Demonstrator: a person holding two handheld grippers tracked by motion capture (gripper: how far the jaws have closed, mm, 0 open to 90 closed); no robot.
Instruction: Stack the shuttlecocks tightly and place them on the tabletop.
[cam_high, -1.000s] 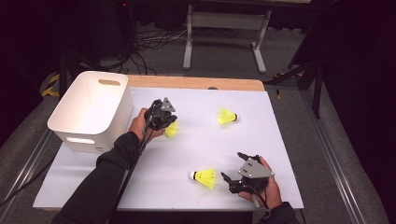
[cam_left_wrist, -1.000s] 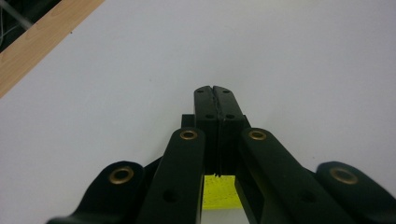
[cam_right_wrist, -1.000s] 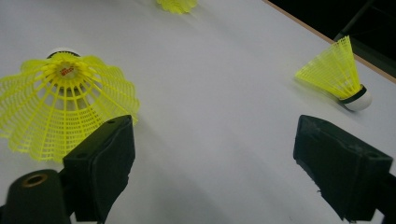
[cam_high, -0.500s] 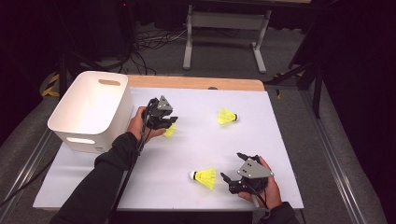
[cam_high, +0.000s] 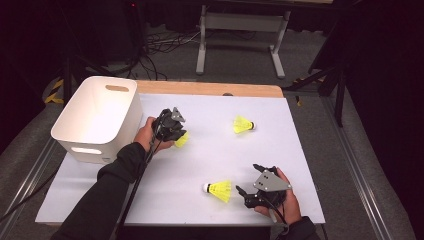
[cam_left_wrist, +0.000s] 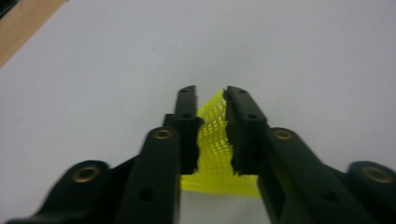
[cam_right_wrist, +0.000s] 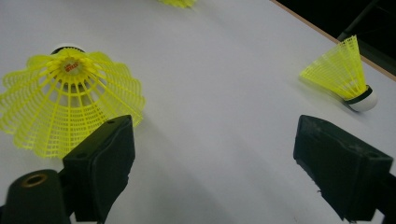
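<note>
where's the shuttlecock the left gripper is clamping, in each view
high view: shuttlecock left of centre, at the left gripper tips, beside the white bin.
left gripper view: its yellow skirt sits centre, pinched between the two black jaws, which have just been closing.
right gripper view: a yellow sliver at the top edge is probably it.
shared landmark: the white table sheet.

A yellow plastic mesh shuttlecock (cam_left_wrist: 214, 140) sits between the left gripper's (cam_left_wrist: 209, 95) matt black plastic jaws. The smooth matt white sheet (cam_high: 210, 150) covers a wooden table (cam_high: 210, 89). Near the table's left edge, the white plastic bin (cam_high: 97, 117) looks smooth.
</note>
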